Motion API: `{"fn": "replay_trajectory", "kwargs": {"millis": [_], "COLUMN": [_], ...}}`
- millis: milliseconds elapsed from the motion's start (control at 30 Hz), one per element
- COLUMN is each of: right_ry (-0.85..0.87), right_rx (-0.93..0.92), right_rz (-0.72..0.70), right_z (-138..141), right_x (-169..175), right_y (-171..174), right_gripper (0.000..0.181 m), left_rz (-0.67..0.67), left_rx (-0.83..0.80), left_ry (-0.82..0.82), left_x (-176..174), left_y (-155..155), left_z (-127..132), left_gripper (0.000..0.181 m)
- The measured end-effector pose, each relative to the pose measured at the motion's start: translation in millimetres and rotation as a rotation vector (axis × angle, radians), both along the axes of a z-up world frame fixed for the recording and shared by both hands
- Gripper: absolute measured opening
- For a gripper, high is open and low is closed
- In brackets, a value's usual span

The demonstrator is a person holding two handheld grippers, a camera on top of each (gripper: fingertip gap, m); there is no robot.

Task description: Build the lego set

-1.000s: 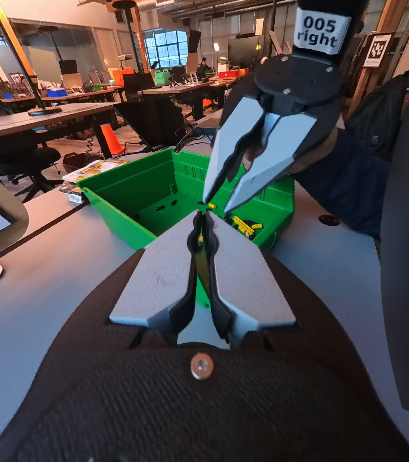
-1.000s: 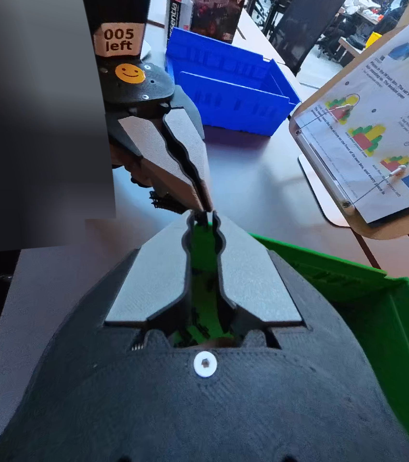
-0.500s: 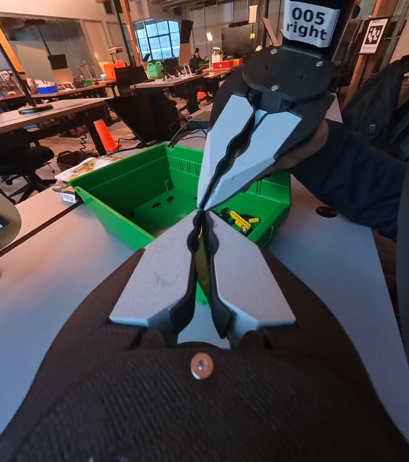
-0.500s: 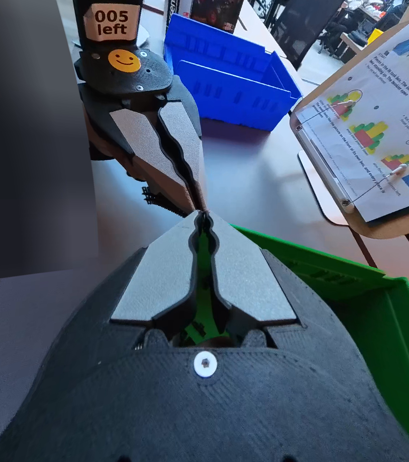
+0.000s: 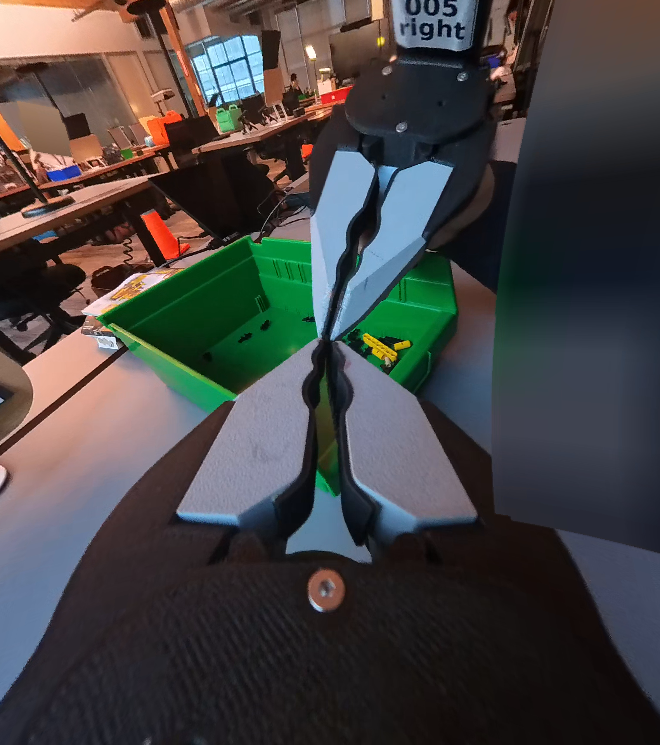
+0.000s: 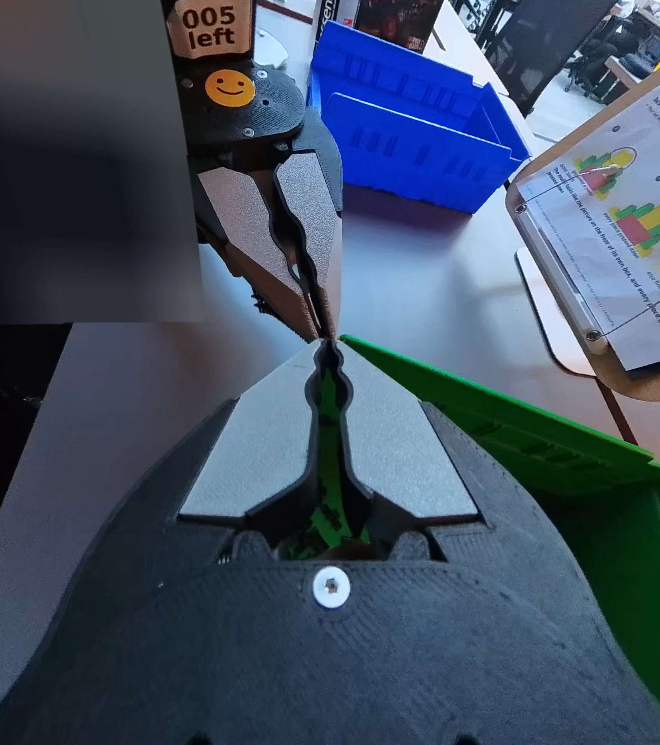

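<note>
I have both grippers meeting tip to tip above the near edge of the green bin (image 5: 183, 306). On my left gripper (image 5: 326, 347) the fingers are drawn in narrow, tips pressed together, with a thin yellow-green strip showing in the slot between them; I cannot tell whether that is a held piece or the bin seen through the gap. My right gripper (image 5: 327, 332) comes down from above in the left wrist view, its fingers also closed to a point, and the two sets of tips touch or nearly touch. Whatever sits at that meeting point is too small for me to make out.

The lego parts are in the bin: a yellow beam (image 5: 379, 347) with holes lies among black pieces near the right wall, and a few small black pins (image 5: 244, 337) are scattered across the floor of the bin.

From the right wrist view I see my right gripper (image 6: 329, 347) over the bin's rim (image 6: 481, 407), the left gripper (image 6: 326, 334) opposite with an orange smiley sticker on its body. A blue bin (image 6: 409, 157) stands farther back on the grey bench (image 6: 421, 290), and an instruction sheet (image 6: 618, 242) on a wooden board leans at the right
</note>
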State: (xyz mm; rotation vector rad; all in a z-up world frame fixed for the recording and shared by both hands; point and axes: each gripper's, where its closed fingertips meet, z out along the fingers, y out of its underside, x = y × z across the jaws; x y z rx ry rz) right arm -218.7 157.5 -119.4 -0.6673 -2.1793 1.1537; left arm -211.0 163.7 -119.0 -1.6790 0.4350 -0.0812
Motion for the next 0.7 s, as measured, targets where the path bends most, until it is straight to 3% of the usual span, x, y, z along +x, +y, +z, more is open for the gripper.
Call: {"fn": "replay_trajectory", "kwargs": {"millis": [333,600,700], "right_ry": [0.014,0.006,0.007], "right_rx": [0.034,0.054,0.086], "right_rz": [-0.018,-0.030,-0.065], "right_z": [-1,-6,-10], "right_x": [-2,-5,-10], "right_y": [-1,-4,1], "right_gripper": [0.001,0.016,0.008], "left_rz": [0.025,0.050,0.041], "left_rx": [0.007,-0.012,-0.008], "left_ry": [-0.020,-0.053,-0.039], "left_x": [-6,-11,-8], "left_y": [0,1,0], "left_z": [3,2,3], "left_gripper": [0.000,0.000,0.000]}}
